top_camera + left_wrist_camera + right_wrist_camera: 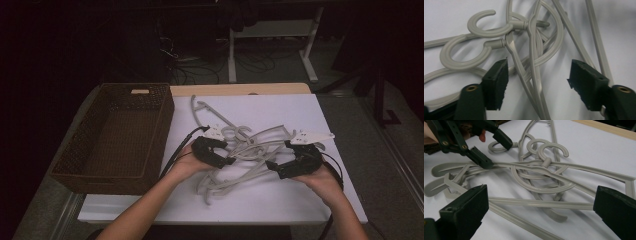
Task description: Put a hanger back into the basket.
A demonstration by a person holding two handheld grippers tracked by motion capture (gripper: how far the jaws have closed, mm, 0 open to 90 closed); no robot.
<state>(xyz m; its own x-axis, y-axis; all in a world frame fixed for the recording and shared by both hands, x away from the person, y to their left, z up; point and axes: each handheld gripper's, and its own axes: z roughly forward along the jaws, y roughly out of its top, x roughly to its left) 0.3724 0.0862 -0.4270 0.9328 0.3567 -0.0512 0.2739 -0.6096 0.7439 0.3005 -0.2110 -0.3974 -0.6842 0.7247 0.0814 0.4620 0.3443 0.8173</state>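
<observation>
High view: tangled grey plastic hangers (250,150) lie mid-desk (300,200), your left tool (214,151) at their 9 o'clock, right tool (290,161) at 3. Left gripper view: jaws released, straddling hanger shafts below two hooks (477,27). Right gripper view: jaws released, bars between.

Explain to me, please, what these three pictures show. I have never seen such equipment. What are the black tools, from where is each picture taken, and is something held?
No robot is here. A person holds a black two-jaw hand gripper in each hand: the left gripper and the right gripper.

The high view looks down from above the person's side of the table. The other two pictures come from small cameras that ride on the grippers, so each looks along its own two black jaws.

On the white table surface lies a tangled pile of pale grey plastic clothes hangers, with their round hooks seen close in the left gripper view. To the left stands a dark brown woven basket, which seems empty.

Both grippers are open, their jaws on either side of hanger bars. Nothing is held yet.
</observation>
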